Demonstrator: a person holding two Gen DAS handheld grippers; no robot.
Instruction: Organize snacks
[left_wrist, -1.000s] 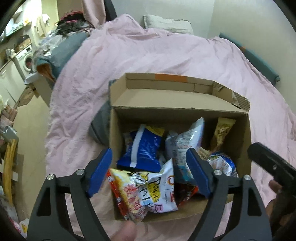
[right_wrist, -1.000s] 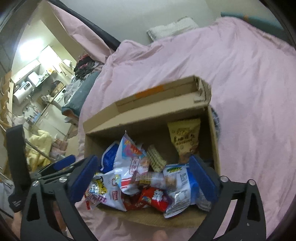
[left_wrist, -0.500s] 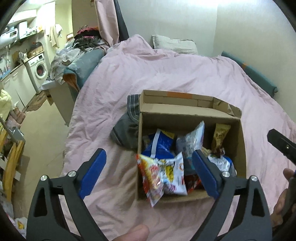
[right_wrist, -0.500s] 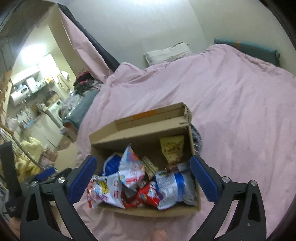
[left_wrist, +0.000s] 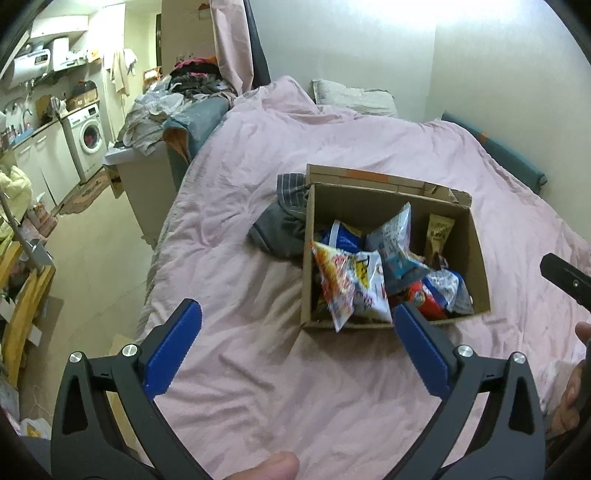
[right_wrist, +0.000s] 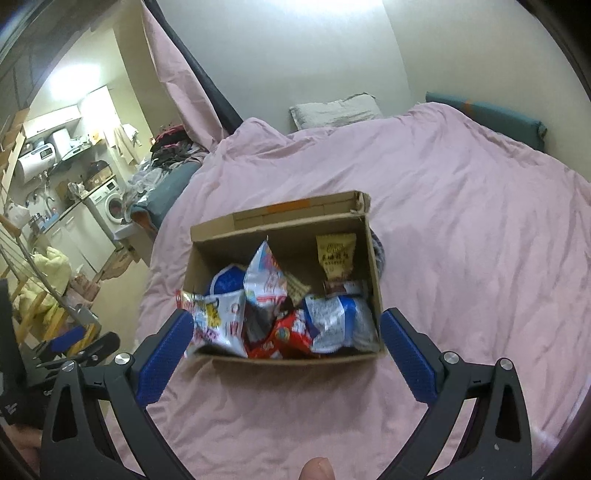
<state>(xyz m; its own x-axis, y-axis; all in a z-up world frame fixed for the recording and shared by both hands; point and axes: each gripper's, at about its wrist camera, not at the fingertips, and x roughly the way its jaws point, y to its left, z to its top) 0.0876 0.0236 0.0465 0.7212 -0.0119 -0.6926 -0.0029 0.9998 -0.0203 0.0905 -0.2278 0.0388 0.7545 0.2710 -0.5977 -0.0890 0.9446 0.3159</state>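
An open cardboard box (left_wrist: 480, 254) (right_wrist: 375, 266) stands on a pink bed cover, filled with several snack bags. A white, yellow and red bag (left_wrist: 351, 284) (right_wrist: 212, 317) leans over its near left edge. A brown packet (left_wrist: 437, 232) (right_wrist: 336, 254) stands at the back right, and a red bag (right_wrist: 291, 332) lies at the front. My left gripper (left_wrist: 295, 328) is open and empty, above the cover short of the box. My right gripper (right_wrist: 286, 332) is open and empty, near the box's front edge.
The pink cover (left_wrist: 258, 206) spreads around the box. A grey garment (left_wrist: 284, 225) lies against the box's left side. A pillow (left_wrist: 354, 98) lies at the head. The bed's left edge drops to a floor with a washing machine (left_wrist: 88, 136) and clutter.
Both grippers have pulled back and up from the box, which now looks smaller and farther. Both stay open and empty. The snack bags have not moved.
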